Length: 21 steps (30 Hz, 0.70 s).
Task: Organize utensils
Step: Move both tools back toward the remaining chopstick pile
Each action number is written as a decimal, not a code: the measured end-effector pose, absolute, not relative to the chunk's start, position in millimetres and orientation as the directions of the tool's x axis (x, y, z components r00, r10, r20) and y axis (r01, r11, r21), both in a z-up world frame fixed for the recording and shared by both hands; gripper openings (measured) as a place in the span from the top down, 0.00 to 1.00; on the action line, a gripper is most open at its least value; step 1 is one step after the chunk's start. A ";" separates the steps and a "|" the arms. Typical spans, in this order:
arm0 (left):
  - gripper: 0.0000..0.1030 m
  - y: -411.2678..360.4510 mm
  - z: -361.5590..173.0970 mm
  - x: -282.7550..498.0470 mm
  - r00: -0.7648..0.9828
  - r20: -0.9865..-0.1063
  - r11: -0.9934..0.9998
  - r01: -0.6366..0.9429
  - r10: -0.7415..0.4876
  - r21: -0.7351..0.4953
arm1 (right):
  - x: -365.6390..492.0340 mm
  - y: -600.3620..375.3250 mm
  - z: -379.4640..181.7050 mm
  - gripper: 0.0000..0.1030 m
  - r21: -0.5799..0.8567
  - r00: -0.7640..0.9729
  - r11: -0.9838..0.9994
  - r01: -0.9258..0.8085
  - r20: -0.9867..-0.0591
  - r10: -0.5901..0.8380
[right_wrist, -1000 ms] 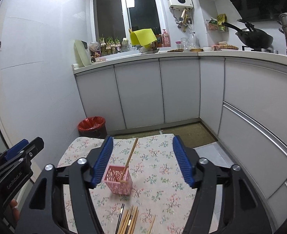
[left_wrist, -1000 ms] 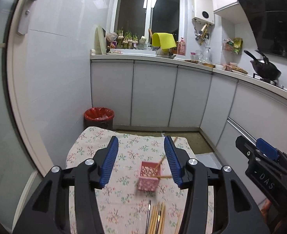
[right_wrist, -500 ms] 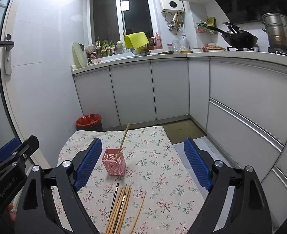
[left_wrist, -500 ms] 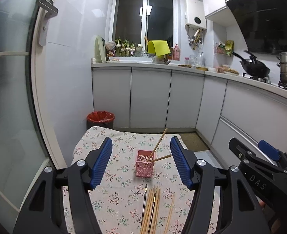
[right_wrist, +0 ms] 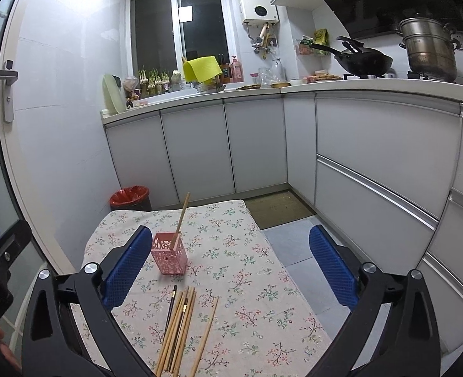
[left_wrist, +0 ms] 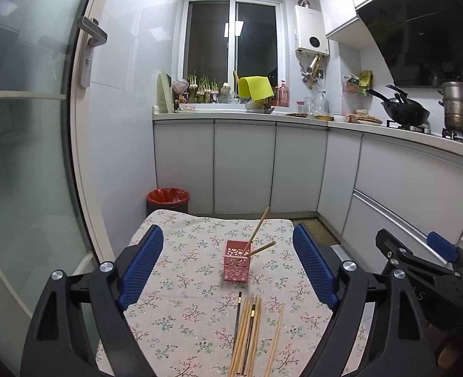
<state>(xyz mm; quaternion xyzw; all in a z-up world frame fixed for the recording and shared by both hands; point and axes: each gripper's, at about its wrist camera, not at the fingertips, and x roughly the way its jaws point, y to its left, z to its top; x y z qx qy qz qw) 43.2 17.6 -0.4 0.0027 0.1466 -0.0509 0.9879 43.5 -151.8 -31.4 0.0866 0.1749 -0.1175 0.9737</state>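
A pink perforated holder [left_wrist: 236,265] [right_wrist: 169,259] stands upright on the floral tablecloth [left_wrist: 184,251] [right_wrist: 247,267]. Two wooden chopsticks [left_wrist: 259,226] lean out of it; the right wrist view shows one chopstick [right_wrist: 182,216] clearly. Nearer the cameras, several loose chopsticks [left_wrist: 248,330] [right_wrist: 179,330], wooden and dark, lie in a bundle on the cloth. My left gripper [left_wrist: 226,231] hovers short of the holder, its jaws opening with nothing between them. My right gripper [right_wrist: 231,232] hangs to the holder's right, also opening and holding nothing.
A red-lined bin [left_wrist: 168,198] [right_wrist: 130,196] stands beyond the table's far edge. Grey cabinets run along the back and right, with a wok [right_wrist: 365,59] and a steel pot [right_wrist: 429,47] on the counter. A glass door [left_wrist: 27,157] is at the left.
Both grippers have drawn back from the pink holder and their jaws have spread wider. More of the loose chopstick bundle has come into view.
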 end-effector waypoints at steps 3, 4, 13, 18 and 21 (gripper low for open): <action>0.18 19.5 -4.2 35.5 0.951 -0.293 0.995 0.103 -0.102 -0.012 | 34.0 -148.6 -34.3 0.07 0.106 0.910 0.957 0.270 -0.353 -0.217; 0.18 20.1 -4.9 33.4 0.950 -0.295 0.995 0.103 -0.102 -0.012 | 29.9 -147.8 -35.4 0.07 0.100 0.910 0.957 0.271 -0.350 -0.221; 0.14 16.4 -10.0 33.2 0.936 -0.335 0.993 0.117 -0.105 0.015 | 18.3 -156.3 -40.0 0.07 0.095 0.908 0.952 0.291 -0.342 -0.243; 0.12 13.8 -26.2 54.9 0.896 -0.430 0.991 0.131 -0.114 0.011 | 22.5 -166.0 -48.0 0.07 0.108 0.895 0.948 0.300 -0.376 -0.241; 0.11 7.1 -46.8 72.4 0.860 -0.502 0.990 0.133 -0.092 0.047 | 24.8 -168.2 -56.6 0.07 0.110 0.885 0.944 0.310 -0.397 -0.244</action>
